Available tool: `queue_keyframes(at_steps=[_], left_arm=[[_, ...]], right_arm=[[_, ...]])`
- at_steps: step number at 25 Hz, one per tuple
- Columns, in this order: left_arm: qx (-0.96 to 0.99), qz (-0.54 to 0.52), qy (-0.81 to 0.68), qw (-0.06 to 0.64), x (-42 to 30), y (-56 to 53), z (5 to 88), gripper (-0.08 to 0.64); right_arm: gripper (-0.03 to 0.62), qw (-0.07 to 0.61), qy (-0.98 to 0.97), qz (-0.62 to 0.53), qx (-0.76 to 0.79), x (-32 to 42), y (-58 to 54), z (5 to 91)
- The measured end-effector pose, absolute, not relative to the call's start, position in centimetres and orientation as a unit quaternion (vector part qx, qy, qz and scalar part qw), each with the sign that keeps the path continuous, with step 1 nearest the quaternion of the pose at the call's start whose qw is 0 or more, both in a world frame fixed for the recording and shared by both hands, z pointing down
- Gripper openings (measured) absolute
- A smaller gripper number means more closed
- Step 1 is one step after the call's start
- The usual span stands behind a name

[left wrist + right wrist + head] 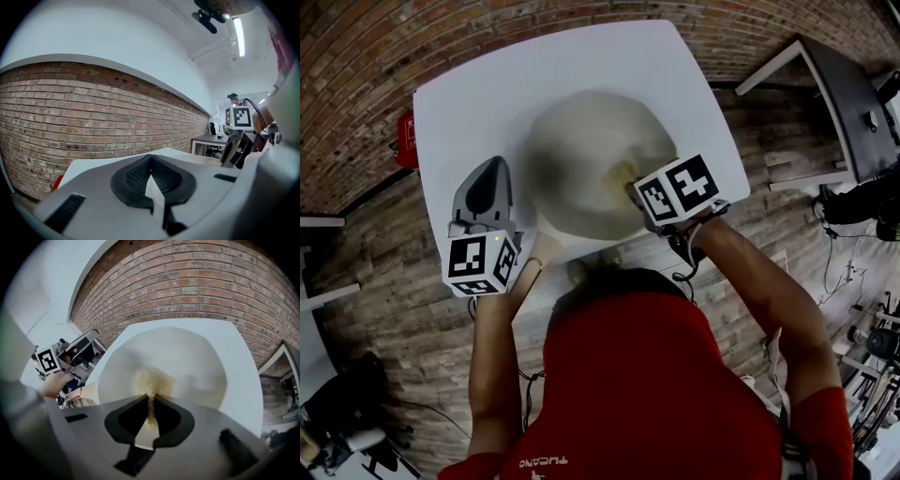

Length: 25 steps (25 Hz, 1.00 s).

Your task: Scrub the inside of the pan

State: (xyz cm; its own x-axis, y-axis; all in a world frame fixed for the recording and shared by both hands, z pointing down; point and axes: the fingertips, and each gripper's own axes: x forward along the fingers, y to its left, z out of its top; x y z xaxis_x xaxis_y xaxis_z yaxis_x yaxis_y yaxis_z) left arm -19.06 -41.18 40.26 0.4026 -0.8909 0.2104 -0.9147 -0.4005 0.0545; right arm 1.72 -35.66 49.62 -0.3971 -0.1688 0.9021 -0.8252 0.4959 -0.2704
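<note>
White surface (pixel 459 103) carries the cream pan (pixel 581 150) near its centre. My right gripper (pixel 151 398) sits at the pan's 5 o'clock, jaws pinched on a tan fibrous scrubber (pixel 152 379) pressed to the inside. My left gripper (pixel 487 187) hangs at the pan's 9 o'clock, jaws together with nothing between them.

Bright, even light from a ceiling strip (pixel 239 35); fisheye edges bend, the pan (pixel 591 169) looks blurred.

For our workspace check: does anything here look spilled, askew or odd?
Nothing stands out: the cream round pan sits on the white table, and the right gripper pinches a straw-coloured fibrous scrubber inside it.
</note>
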Motion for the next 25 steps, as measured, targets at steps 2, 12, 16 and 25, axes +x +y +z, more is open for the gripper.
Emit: queue_keyframes(at_steps=[2, 12, 16, 25], left_arm=[[0.834, 0.073, -0.542, 0.076, -18.8, -41.0, 39.7, 0.012], [0.846, 0.035, -0.532, 0.030, -15.9, -39.0, 32.1, 0.012], [0.852, 0.014, -0.523, 0.004, -14.1, -37.9, 28.8, 0.012], [0.858, -0.028, -0.512, -0.029, -10.8, -35.6, 24.9, 0.012]], right_arm=[[0.050, 0.413, -0.760, 0.374, 0.334, 1.6, -35.8, 48.7], [0.051, 0.163, -0.904, 0.184, 0.350, 0.0, -37.7, 35.3], [0.051, 0.097, -0.929, 0.100, 0.344, -0.4, -37.3, 31.1], [0.050, -0.032, -0.939, 0.038, 0.341, -0.4, -36.0, 26.6]])
